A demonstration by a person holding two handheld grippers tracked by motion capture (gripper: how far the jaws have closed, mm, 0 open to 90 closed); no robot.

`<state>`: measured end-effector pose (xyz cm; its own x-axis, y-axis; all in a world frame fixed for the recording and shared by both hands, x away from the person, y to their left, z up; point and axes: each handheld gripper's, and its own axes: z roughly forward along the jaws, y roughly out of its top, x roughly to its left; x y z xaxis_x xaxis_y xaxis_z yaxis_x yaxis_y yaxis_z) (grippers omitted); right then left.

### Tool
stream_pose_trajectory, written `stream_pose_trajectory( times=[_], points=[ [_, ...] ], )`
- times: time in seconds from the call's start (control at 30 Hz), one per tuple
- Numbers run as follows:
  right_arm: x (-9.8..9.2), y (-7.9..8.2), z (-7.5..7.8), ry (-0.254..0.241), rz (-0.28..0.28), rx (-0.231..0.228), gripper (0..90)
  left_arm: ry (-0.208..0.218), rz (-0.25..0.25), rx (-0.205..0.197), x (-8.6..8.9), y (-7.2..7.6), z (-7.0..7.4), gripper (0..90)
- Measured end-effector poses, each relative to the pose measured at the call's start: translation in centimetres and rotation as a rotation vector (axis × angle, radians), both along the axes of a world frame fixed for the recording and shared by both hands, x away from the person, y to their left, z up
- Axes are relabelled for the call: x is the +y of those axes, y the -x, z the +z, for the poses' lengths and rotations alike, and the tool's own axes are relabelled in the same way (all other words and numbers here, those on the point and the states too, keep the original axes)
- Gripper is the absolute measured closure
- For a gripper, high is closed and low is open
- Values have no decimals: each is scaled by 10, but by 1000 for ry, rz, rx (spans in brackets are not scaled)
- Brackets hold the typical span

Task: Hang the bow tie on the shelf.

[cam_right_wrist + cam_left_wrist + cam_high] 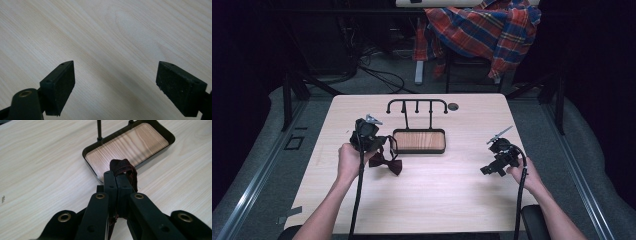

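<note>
Pale wood table [437,190], grey floor, plaid shirt [484,30] on chair behind

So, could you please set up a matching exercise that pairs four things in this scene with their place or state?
Things:
1. left gripper
2. right gripper
3. bow tie
4. tray

Place or state:
A. dark red, hanging by its strap
B. jaws wide apart over bare table
C. wood-lined, under the hook rack
D. jaws shut on a dark red strap

Pairs: 1-D, 2-B, 3-A, 4-C
</note>
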<state>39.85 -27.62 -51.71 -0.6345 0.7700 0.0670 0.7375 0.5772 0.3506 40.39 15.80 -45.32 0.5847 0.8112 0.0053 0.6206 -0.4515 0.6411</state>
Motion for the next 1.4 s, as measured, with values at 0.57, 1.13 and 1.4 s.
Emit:
stream_pose_trajectory(
  times=[0.57,1.13,1.4],
  points=[
    [2,0,-2,1,15,11,154,-1,7,-55,5,-5,17,889],
    [4,2,-4,-15,-5,-3,154,22,0,-98,8,-8,38,889],
    [3,2,-3,3,12,5,154,27,4,-116,8,-15,48,889]
  ],
)
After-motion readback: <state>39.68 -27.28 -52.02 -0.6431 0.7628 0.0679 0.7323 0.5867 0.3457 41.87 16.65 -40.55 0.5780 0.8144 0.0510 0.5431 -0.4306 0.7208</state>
